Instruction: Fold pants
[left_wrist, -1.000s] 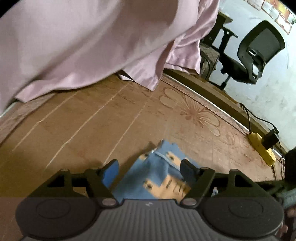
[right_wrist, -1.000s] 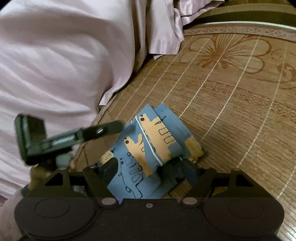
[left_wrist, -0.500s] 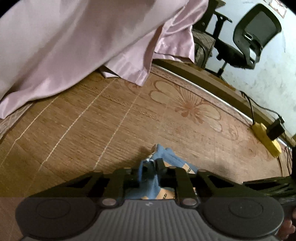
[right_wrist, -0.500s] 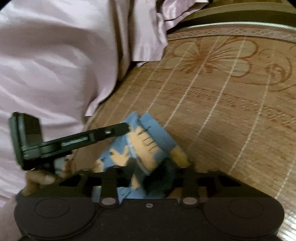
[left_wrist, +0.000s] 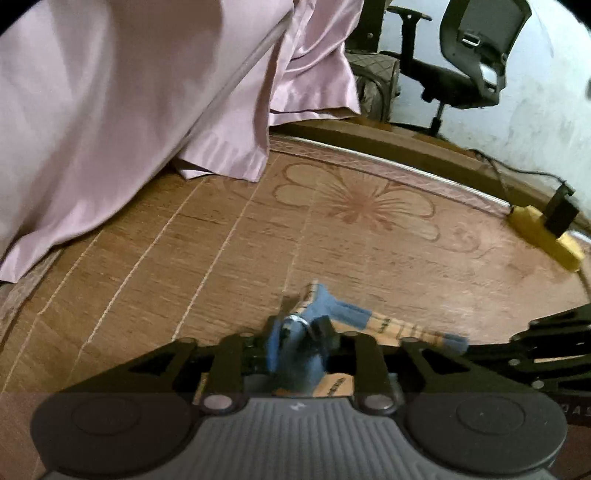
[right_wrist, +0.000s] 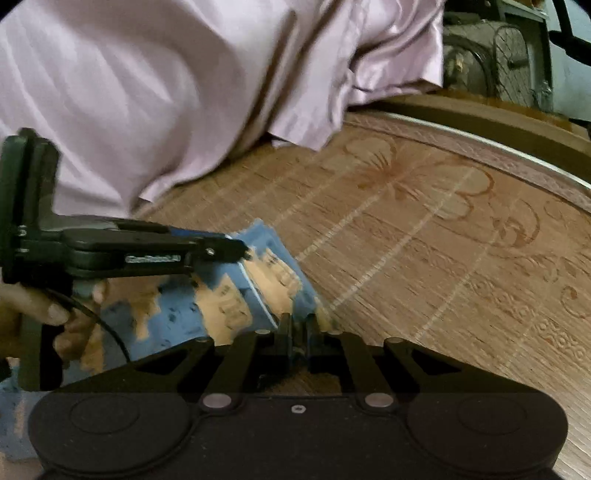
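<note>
Two-handed pinch on a small pair of pants (right_wrist: 236, 295), blue with tan printed figures, lying partly folded on a woven mat (left_wrist: 369, 236) with a flower pattern. The left gripper (left_wrist: 299, 332) has its fingers drawn together on a bunched blue edge of the cloth, where a metal snap or ring shows. The right gripper (right_wrist: 295, 332) has its fingers brought close together at the near right corner of the garment; it appears clamped on that edge, though the cloth between the fingertips is mostly hidden. Holding two separate points of one edge is, by judgement, a way to keep the layers aligned so that the edge can be carried over as a single fold, or the bundle moved as one.

Left wrist view: the cloth sits tight against the fingers, so little of its outline is readable; this view gives the far setting instead, with a pink sheet (left_wrist: 129, 92) draped at far left, an office chair (left_wrist: 469, 55) beyond the mat's border, and a yellow power strip (left_wrist: 543, 236) with a black plug at far right. Part of the other gripper enters at the right edge.

Right wrist view: this view alone shows the garment's spread, with a white-edged fold across its top, the left gripper (right_wrist: 236, 253) seen side-on reaching in from the left onto the far edge, and the person's hand (right_wrist: 48, 314) gripping its handle. Both views are blurred around the cloth.
</note>
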